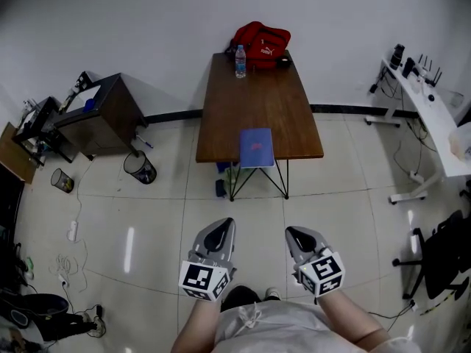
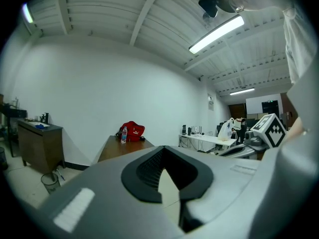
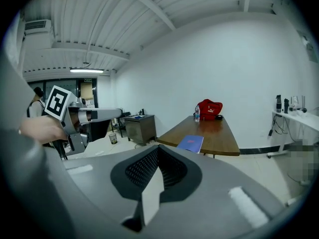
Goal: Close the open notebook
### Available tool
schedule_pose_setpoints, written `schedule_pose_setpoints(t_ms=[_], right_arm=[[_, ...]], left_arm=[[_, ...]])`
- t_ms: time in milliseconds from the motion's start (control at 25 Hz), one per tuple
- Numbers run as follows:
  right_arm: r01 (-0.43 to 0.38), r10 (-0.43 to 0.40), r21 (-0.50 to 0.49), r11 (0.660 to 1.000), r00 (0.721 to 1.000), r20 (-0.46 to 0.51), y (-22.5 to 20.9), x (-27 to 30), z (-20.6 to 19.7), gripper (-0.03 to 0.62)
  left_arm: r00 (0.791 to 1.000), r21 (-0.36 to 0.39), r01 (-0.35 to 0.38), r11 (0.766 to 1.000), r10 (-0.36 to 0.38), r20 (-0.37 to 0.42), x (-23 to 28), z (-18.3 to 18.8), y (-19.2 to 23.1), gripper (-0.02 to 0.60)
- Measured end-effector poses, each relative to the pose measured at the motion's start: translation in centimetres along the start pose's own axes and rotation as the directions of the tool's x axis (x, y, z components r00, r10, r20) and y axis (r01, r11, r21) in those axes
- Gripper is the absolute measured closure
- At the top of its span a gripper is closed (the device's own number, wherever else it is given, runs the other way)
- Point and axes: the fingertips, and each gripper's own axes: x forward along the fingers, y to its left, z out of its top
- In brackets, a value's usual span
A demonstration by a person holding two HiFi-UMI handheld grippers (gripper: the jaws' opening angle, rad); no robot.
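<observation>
While left claw [image 1: 220,228] and right claw [image 1: 296,234] are hanging closed, empty, the notebook [image 1: 256,147] is overhanging the worktop [image 1: 257,101] edge. A clumsy nudge is risking a fall.

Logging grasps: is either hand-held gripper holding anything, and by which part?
Nothing is held: the left hand-held gripper and the right hand-held gripper are both shut and empty, away from the notebook.

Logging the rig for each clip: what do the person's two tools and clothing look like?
Both the left tool and the right tool have grey, tapering shells with a black ribbed inset. Each carries a white cube printed with black square markers. No cables show. The person wears a light garment with a drawstring.
</observation>
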Motion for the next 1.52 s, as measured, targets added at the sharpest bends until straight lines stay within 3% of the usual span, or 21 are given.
schedule_pose_setpoints(t_ms=[280,760,1520], right_arm=[[0.003,-0.002,-0.026,1.000,1.000,0.025,-0.5,-2.9,-0.1,0.588],[0.034,-0.034,-0.005,0.999,0.997,0.073,-1.2,-3.3,0.8,0.588],[0.035,-0.035,0.009,0.999,0.998,0.045,-1.6,-3.2,0.0,0.588]], left_arm=[[1.000,-0.011,-0.019,1.000,0.019,-0.015,-0.8,-1.5,-2.8,0.575],[0.999,0.032,-0.010,0.999,0.011,-0.043,-0.4,-1.0,-2.8,0.575],[0.997,0.028,0.024,0.999,-0.022,-0.076,0.5,-2.1,-3.6,0.575]])
